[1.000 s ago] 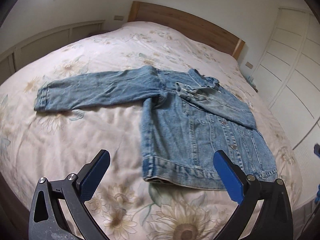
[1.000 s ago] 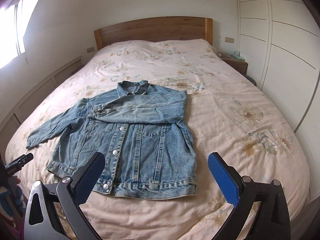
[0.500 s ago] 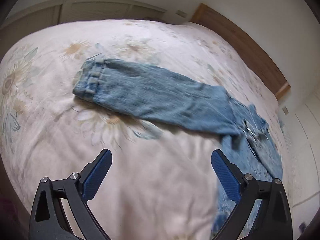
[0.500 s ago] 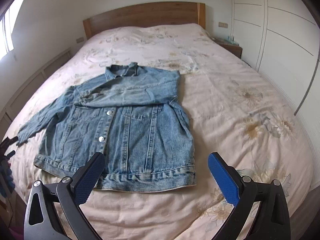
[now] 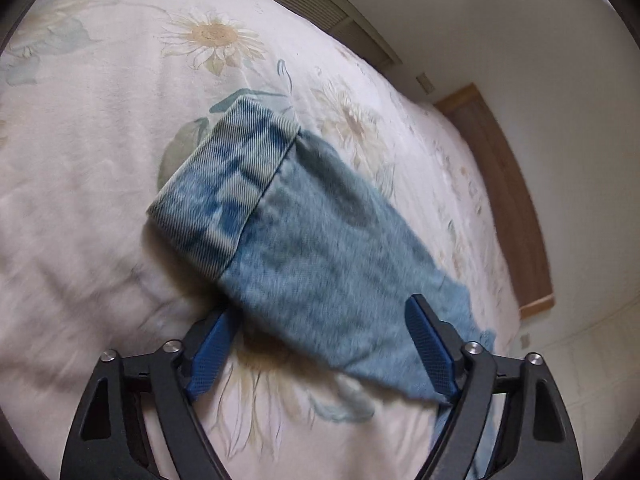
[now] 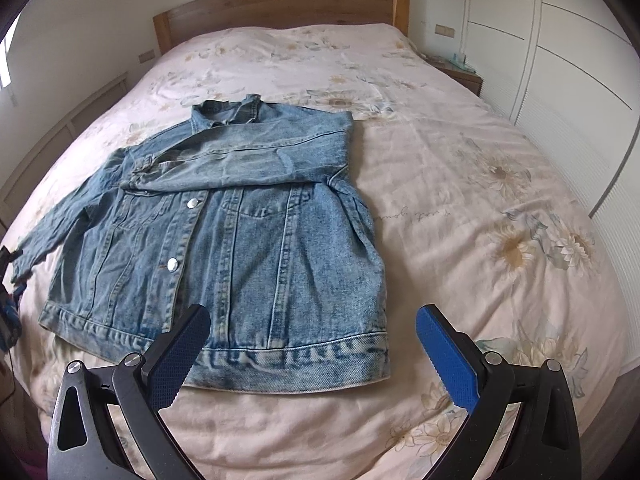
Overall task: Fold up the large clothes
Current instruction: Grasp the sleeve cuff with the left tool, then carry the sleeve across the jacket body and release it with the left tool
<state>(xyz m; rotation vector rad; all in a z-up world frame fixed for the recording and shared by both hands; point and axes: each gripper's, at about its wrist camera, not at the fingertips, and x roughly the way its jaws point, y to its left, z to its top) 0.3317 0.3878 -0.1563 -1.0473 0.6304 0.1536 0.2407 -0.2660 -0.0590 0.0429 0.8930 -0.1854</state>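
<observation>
A blue denim jacket (image 6: 248,240) lies front up on the bed, with one sleeve folded across its chest. Its other sleeve (image 5: 320,264) stretches out to the left, and the cuff (image 5: 224,184) is turned towards my left wrist view. My left gripper (image 5: 320,344) straddles this sleeve just behind the cuff. Its jaws are closing with the denim between the blue pads (image 5: 430,352), though a firm pinch does not show. In the right wrist view my right gripper (image 6: 312,348) hangs open above the jacket's bottom hem, holding nothing.
The bed (image 6: 480,200) has a cream cover with a sunflower print and a wooden headboard (image 6: 280,4). White wardrobe doors (image 6: 560,60) line the right side, beside a small nightstand (image 6: 460,74). A low panelled wall runs along the left.
My left gripper swung left, dropped and rolled onto the outstretched sleeve near the cuff, and its jaws have narrowed. My right gripper sank a little towards the hem, still open.
</observation>
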